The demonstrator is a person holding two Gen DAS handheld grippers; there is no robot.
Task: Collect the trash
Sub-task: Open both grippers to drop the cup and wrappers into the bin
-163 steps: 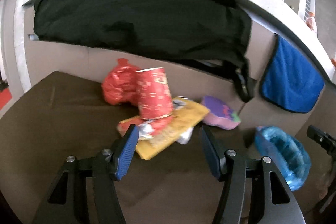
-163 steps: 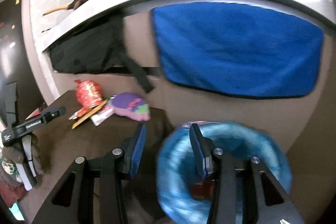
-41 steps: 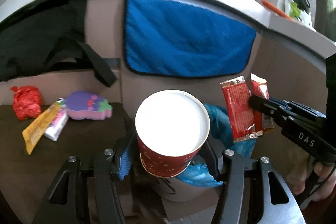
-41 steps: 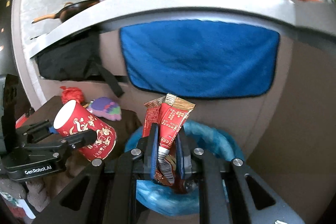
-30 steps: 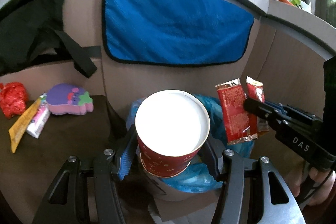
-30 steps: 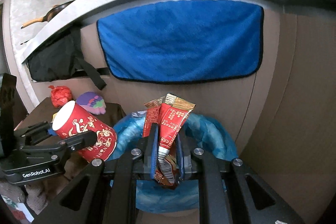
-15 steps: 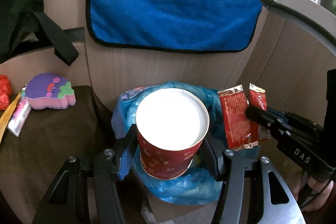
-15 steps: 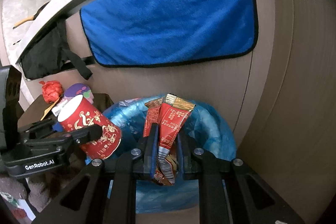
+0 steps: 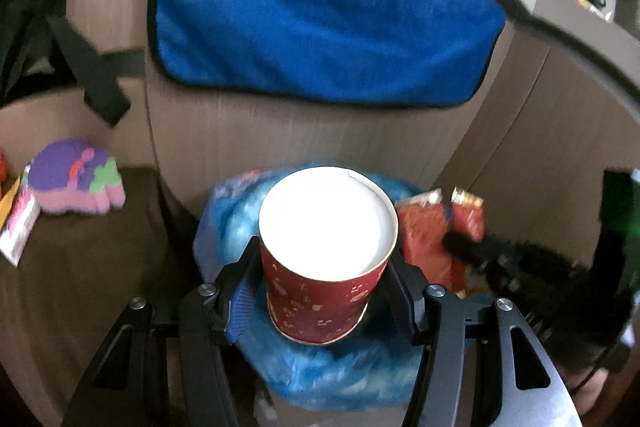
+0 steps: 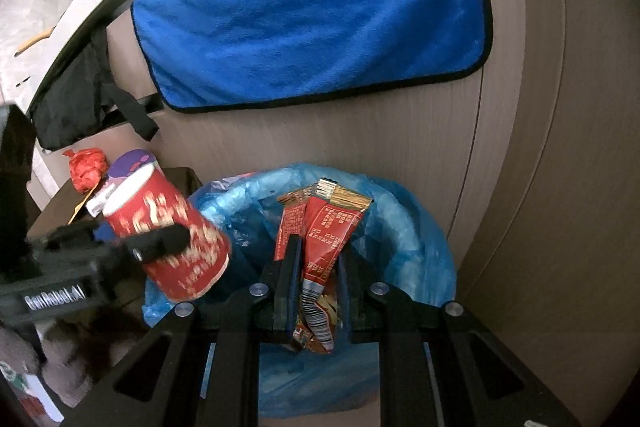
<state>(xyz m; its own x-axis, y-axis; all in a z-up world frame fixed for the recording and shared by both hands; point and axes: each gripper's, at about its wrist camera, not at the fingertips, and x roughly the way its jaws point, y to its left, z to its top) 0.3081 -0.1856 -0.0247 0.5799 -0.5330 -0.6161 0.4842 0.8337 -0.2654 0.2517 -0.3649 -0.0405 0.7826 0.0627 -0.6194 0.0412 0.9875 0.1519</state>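
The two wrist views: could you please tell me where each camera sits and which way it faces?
Left wrist: on the left gripper, looking forward and down at its red paper cup above the blue-lined bin; own fingers show.
Right wrist: on the right gripper, looking down into the bin over its clamped red wrappers.
Shared: bin, cup, wrappers, blue towel, each other's gripper.

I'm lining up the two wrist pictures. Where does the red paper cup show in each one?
Left wrist view: the red paper cup sits centre-low, gripped between the left gripper fingers, mouth toward the camera.
Right wrist view: the same cup is at the left, tilted, over the bin's edge.
Shared landmark: the blue bin bag, also under the cup in the left view.
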